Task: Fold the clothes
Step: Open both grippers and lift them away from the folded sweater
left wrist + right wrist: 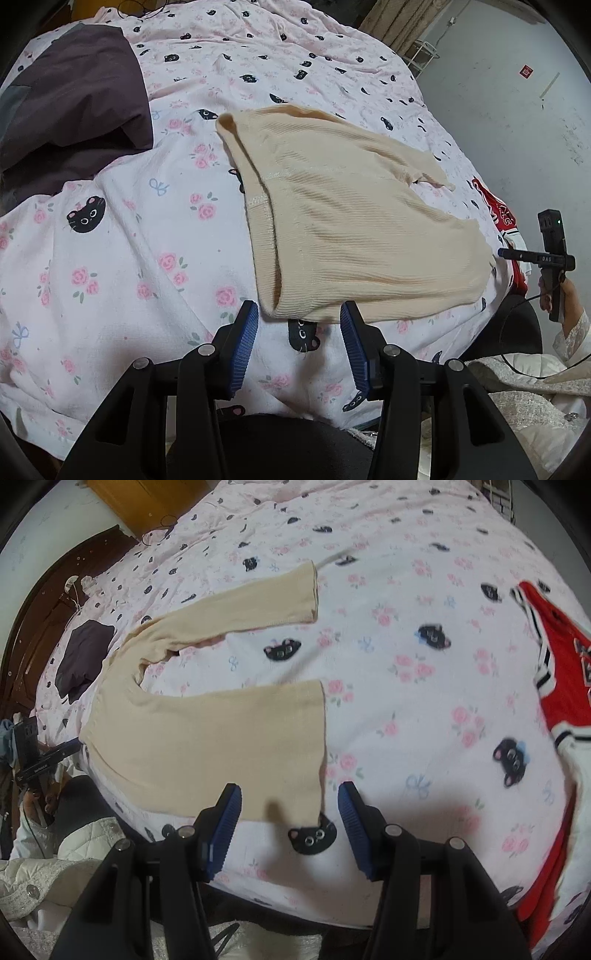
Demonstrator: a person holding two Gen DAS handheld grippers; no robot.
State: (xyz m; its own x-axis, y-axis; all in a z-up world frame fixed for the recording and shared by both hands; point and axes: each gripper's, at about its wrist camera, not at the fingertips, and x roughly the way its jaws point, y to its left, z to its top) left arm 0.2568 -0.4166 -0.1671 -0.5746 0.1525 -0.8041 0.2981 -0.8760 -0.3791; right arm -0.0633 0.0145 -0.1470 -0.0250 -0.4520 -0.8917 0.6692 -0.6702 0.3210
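On the bedspread (406,709) the cream sweater (207,738) lies crosswise; both grippers' jaws spread.

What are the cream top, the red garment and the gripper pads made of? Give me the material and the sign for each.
Cream top: looks like a soft ribbed knit, matte; fine parallel ribs and a stitched hem show.
Red garment: likely a smooth sports-jersey fabric with striped black-and-white trim; too blurred to be sure.
Left gripper pads: blue, ridged, probably rubber or soft plastic on black plastic fingers.
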